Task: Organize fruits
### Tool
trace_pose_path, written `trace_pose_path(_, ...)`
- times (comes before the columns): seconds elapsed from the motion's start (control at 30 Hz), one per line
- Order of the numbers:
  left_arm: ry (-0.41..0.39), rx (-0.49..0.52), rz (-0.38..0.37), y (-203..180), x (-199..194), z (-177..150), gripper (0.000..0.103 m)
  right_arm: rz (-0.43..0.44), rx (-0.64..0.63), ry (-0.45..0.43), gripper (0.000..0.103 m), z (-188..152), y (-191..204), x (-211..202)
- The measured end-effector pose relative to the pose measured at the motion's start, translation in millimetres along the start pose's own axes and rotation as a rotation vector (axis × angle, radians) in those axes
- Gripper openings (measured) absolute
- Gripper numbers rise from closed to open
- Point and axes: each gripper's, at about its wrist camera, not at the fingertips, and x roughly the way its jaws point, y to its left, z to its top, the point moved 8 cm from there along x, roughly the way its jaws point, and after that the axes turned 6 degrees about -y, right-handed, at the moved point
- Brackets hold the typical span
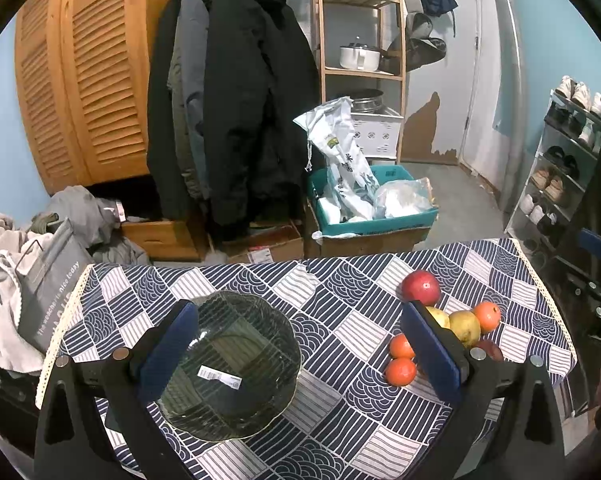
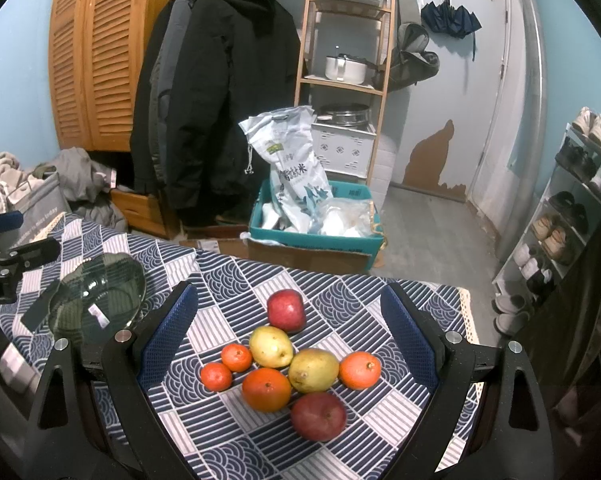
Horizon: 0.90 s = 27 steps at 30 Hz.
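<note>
A dark glass bowl [image 1: 236, 364] with a white sticker rests on the patterned tablecloth [image 1: 340, 320], partly between the fingers of my open left gripper [image 1: 296, 320]. In the right wrist view, fruit lies in a cluster: two red apples [image 2: 286, 310] [image 2: 318, 416], two yellow pears [image 2: 271, 346] [image 2: 313, 370], and several oranges [image 2: 266, 389]. My right gripper [image 2: 288, 304] hangs open above the cluster, touching nothing. The bowl [image 2: 100, 296] sits to the left there. In the left wrist view the fruit [image 1: 420, 286] lies to the right, partly hidden behind the right finger.
The table's far edge [image 1: 300, 262] drops to a floor with a teal crate [image 1: 372, 216] holding bags on cardboard boxes. Coats hang beyond. A grey bag [image 1: 48, 280] and laundry sit left of the table; a shoe rack [image 2: 560, 220] stands right.
</note>
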Motion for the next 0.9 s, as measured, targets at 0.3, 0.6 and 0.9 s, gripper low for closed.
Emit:
trace_pose_path(0.3,0.002,0.001,-0.007,-3.1,0.1,-0.2,0.102,0.0,0.002,0.002,0.091,1.7,0.0,0.7)
trace_pose_path(0.6,0.02,-0.002,-0.007,-3.8,2.9,-2.9,0.102,-0.007,0.007,0.009,0.089,-5.5,-1.8,0.6)
trace_pose_path(0.9,0.031,-0.03,-0.008,0.9,5.3,-5.3,0.102,0.0,0.011,0.015,0.089,-4.0,-3.6,1.9)
